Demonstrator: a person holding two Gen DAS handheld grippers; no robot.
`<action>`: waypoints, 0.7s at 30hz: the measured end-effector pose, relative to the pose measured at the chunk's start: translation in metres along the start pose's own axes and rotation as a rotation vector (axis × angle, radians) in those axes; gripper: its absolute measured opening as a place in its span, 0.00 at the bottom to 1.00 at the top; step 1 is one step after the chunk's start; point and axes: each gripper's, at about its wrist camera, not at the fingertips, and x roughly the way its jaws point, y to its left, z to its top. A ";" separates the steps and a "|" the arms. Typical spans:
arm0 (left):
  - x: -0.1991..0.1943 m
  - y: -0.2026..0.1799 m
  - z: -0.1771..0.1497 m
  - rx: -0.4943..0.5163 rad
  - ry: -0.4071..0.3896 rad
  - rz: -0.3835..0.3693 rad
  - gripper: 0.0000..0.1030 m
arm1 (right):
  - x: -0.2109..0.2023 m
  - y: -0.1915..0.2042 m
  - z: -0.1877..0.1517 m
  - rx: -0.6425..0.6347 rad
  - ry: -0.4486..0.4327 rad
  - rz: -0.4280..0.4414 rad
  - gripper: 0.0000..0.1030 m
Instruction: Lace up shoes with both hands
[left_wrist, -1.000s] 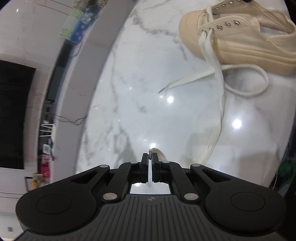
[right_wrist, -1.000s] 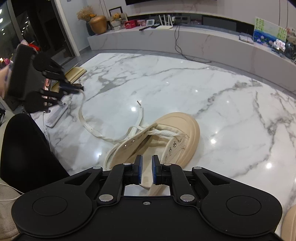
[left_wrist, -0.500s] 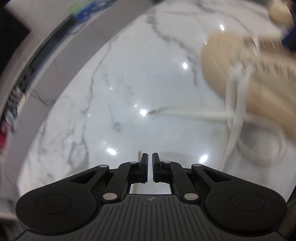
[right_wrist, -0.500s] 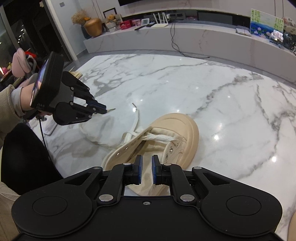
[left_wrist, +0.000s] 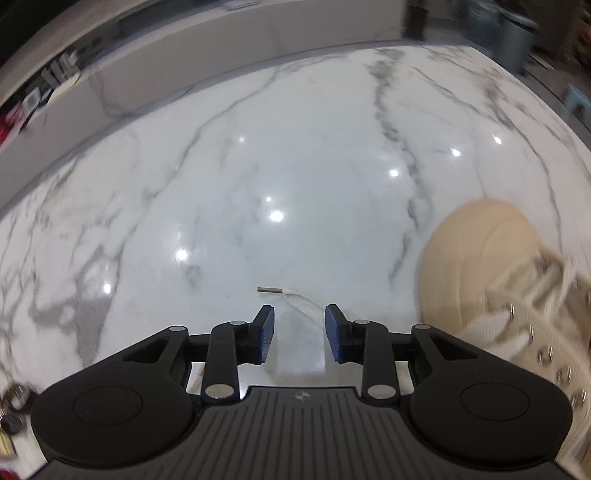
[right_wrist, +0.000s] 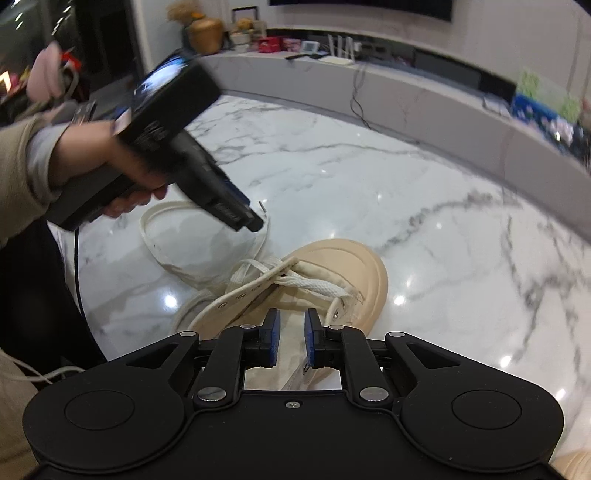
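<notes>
- Left gripper (left_wrist: 299, 314) pitches steeply down at the marble table (left_wrist: 295, 166), jaws parted and opening; the lace tip (left_wrist: 271, 290) lies just ahead of them, ungripped.
- Person's left hand (right_wrist: 125, 173) clasps its handle, left of the shoe (right_wrist: 332, 280).
- Right gripper (right_wrist: 291, 325) hovers over the shoe's tongue, jaws opening, pads off it.
- Shoe rests on the table, long axis running away from the right gripper, toe farthest.
- Lace (right_wrist: 159, 236) loops left of the shoe.
</notes>
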 end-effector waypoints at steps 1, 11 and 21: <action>0.002 -0.001 0.002 -0.008 0.009 0.005 0.31 | -0.001 0.003 0.001 -0.032 -0.008 -0.005 0.17; 0.018 -0.001 0.012 -0.068 0.038 0.005 0.18 | 0.010 0.000 0.028 -0.254 -0.020 -0.005 0.17; 0.002 -0.004 0.000 0.013 -0.069 -0.082 0.01 | 0.036 -0.015 0.041 -0.197 0.042 0.030 0.17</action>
